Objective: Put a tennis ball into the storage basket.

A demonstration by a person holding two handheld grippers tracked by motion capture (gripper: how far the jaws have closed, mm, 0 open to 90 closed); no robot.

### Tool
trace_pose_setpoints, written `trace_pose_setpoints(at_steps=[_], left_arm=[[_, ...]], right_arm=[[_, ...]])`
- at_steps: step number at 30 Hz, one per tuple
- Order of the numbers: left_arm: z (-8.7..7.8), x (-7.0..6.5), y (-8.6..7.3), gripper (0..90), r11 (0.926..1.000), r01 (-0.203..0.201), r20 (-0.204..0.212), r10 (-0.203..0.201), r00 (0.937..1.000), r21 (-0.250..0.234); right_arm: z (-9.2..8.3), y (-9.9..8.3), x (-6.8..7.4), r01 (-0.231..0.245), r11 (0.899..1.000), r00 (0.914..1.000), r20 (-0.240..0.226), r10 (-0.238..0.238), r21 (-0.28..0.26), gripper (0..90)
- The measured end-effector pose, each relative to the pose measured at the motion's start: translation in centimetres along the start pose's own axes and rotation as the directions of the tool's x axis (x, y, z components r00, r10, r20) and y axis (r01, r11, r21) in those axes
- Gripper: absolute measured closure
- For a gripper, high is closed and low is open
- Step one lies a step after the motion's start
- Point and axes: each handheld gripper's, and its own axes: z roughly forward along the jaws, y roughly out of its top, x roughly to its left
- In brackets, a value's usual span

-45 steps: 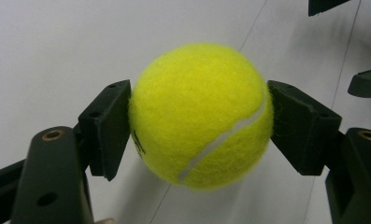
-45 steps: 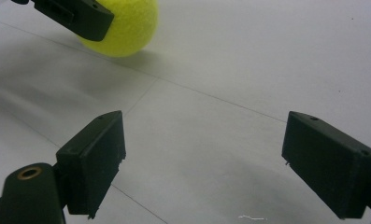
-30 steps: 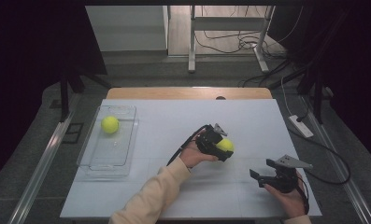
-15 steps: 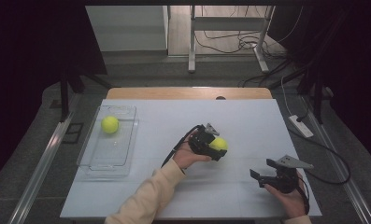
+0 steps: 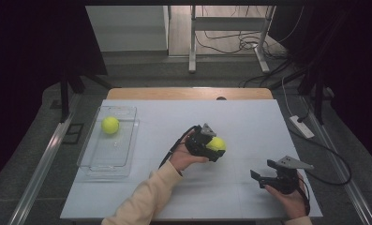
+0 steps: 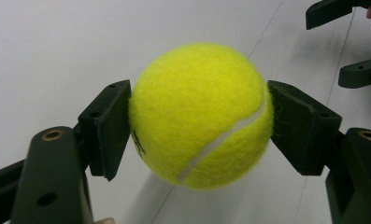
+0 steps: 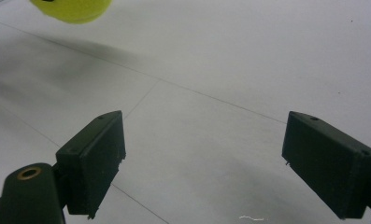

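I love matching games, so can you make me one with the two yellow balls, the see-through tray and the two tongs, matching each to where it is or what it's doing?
Things:
1. Left tongs
2. Right tongs
3. Clear tray
4. Ball with the white seam

Places or states:
A. Open, with nothing between the jaws
B. Lifted off the white table, squeezed from two sides
C. Holds a second yellow ball, at the table's left side
D. Shut on a ball

Pairs: 1-D, 2-A, 3-C, 4-B
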Motion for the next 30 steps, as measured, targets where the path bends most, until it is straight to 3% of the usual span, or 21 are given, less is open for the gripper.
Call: trace_pose_setpoints(at_steps=[19, 30], left_arm=[[-2.4, -0.3, -1.3, 27.4, 0.9992, -0.021, -0.035, 0.02, 0.9992, -0.033], [-3.5, 0.5, -1.9, 27.4, 0.9987, -0.001, -0.052, -0.002, 0.9986, -0.051]], right_arm=[[0.0, 0.0, 0.0, 0.0, 1.0, 1.0, 0.002, 0.0, 0.0, 13.4], [0.1, 0.1, 0.2, 0.001, 1.0, 1.0, 0.003, -0.001, 0.001, 13.4]])
